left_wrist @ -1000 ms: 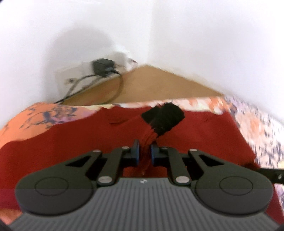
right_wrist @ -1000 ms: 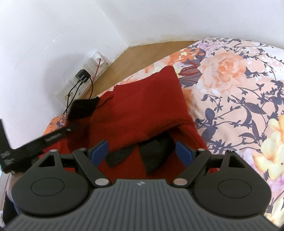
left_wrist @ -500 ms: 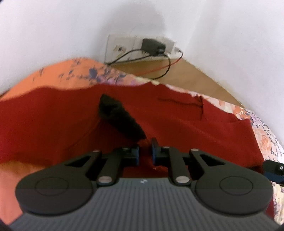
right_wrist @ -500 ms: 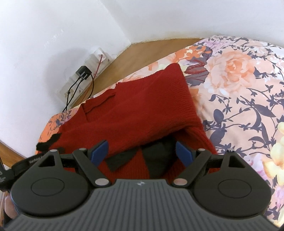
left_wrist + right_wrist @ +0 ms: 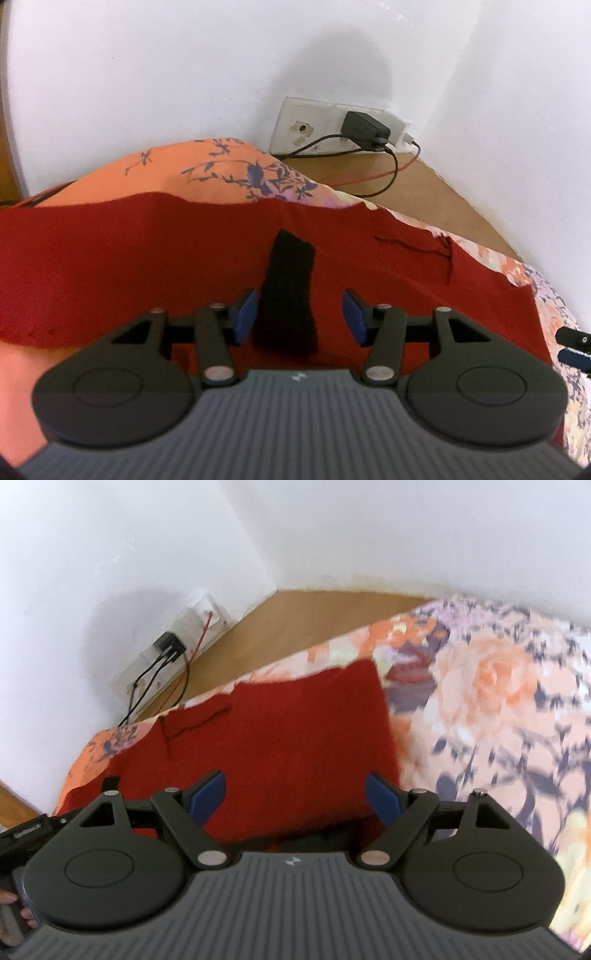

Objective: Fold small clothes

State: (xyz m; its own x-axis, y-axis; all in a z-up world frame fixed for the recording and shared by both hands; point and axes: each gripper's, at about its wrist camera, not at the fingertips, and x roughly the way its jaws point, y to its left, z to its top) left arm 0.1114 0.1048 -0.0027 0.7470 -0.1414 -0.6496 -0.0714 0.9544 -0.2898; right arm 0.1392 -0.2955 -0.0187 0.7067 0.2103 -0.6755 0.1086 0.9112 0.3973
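left gripper [image 5: 298, 314] fingers spread, nothing clamped | black cuff [image 5: 290, 288] laid between them on red sweater [image 5: 147, 258] | right gripper [image 5: 295, 794] spread above sweater | sweater laid on floral bedsheet [image 5: 498, 709] | wall socket [image 5: 332, 129] seen beyond

red sweater [image 5: 147, 258], black cuff [image 5: 290, 280], floral bedsheet [image 5: 498, 701]

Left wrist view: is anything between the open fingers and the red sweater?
Only the sweater's own black cuff, which lies on the red sweater between the left gripper's open fingers. Nothing else visible is in the way.
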